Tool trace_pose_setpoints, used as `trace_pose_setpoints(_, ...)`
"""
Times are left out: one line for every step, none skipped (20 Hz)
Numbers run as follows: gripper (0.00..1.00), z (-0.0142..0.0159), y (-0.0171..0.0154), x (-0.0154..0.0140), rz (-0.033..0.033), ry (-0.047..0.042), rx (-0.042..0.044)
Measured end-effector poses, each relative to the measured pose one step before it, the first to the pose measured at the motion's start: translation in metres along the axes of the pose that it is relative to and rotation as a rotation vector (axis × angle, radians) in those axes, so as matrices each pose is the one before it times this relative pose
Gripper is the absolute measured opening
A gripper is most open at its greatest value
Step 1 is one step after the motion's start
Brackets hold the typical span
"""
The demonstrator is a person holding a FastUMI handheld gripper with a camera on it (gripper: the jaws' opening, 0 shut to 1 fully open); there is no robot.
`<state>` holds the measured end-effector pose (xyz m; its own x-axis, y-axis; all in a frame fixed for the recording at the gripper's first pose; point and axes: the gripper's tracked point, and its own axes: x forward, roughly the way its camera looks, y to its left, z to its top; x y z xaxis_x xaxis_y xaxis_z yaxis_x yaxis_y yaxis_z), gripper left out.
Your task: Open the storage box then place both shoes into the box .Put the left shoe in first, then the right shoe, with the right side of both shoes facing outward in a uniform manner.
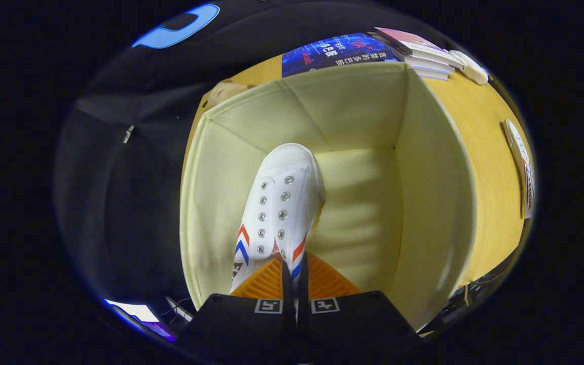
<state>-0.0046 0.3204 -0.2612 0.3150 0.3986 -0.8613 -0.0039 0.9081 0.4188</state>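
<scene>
Gripper view: shoe [279,208] held down inside the open box [424,203].
Tongs [296,284] clamped on its heel, toe pointing to 12 o'clock.

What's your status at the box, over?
Gripper shut on white shoe, pinching its collar. Shoe hangs toe-down inside the open storage box, near its left wall. Other shoe on the table, right of box.

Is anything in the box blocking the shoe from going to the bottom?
Nothing visible does. The fingers pinch the white shoe, which hangs toe-down inside the open storage box, and the floor beside it looks bare.
</scene>
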Motion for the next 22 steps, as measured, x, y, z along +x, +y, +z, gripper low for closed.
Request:
trace_pose_setpoints(0.06,-0.00104,0.00108,0.00451,-0.00156,0.00728,-0.01502)
trace_pose_setpoints(0.15,-0.00209,0.00166,0.00441,0.01009,0.00321,-0.01489)
trace_pose_setpoints(0.25,-0.00154,-0.00091,0.00290,-0.00123,0.00598,-0.01478)
trace_pose_setpoints(0.36,-0.00123,-0.00118,-0.00842,0.00831,-0.00699,-0.01371)
trace_pose_setpoints(0.39,0.00406,0.00119,0.00164,0.00782,-0.01972,-0.00312)
trace_pose_setpoints(0.54,0.00404,0.00421,-0.00522,0.02723,-0.02189,0.00556)
trace_pose_setpoints(0.69,0.00269,0.00511,-0.00724,0.02399,-0.01479,0.00916)
trace_pose_setpoints(0.84,0.00238,0.00326,-0.00949,0.02221,-0.01286,0.01025)
trace_pose_setpoints(0.86,0.00437,0.00384,-0.01101,0.01664,-0.02175,0.00226)
trace_pose_setpoints(0.92,0.00401,0.00497,-0.01208,0.01716,-0.02378,-0.00228)
trace_pose_setpoints(0.96,0.00423,0.00403,-0.01321,0.01142,-0.02423,-0.01059)
trace_pose_setpoints(0.99,0.00482,-0.00138,-0.01507,0.00101,-0.02676,-0.01930)
trace_pose_setpoints(0.99,0.00631,-0.00419,-0.01562,-0.00519,-0.03040,-0.02628)
trace_pose_setpoints(0.99,0.00598,-0.00456,-0.01548,-0.00517,-0.02989,-0.02722)
trace_pose_setpoints(0.99,0.00656,-0.00777,-0.01593,-0.00821,-0.02854,-0.02356)
trace_pose_setpoints(0.99,0.00611,-0.00966,-0.01467,-0.00843,-0.02889,-0.02035)
trace_pose_setpoints(0.99,0.00720,-0.01314,-0.01419,-0.01319,-0.02862,-0.01774)
trace_pose_setpoints(0.99,0.00490,-0.01388,-0.01290,-0.01441,-0.02675,-0.01539)
trace_pose_setpoints(0.99,0.00433,-0.01675,-0.01310,-0.01922,-0.02142,-0.01342)
trace_pose_setpoints(0.98,0.00218,-0.01939,-0.01289,-0.02050,-0.01700,-0.01585)
trace_pose_setpoints(0.99,0.00172,-0.02048,-0.00959,-0.02295,-0.01056,-0.01472)
trace_pose_setpoints(0.99,0.00024,-0.01889,-0.00610,-0.02081,-0.00647,-0.01171)
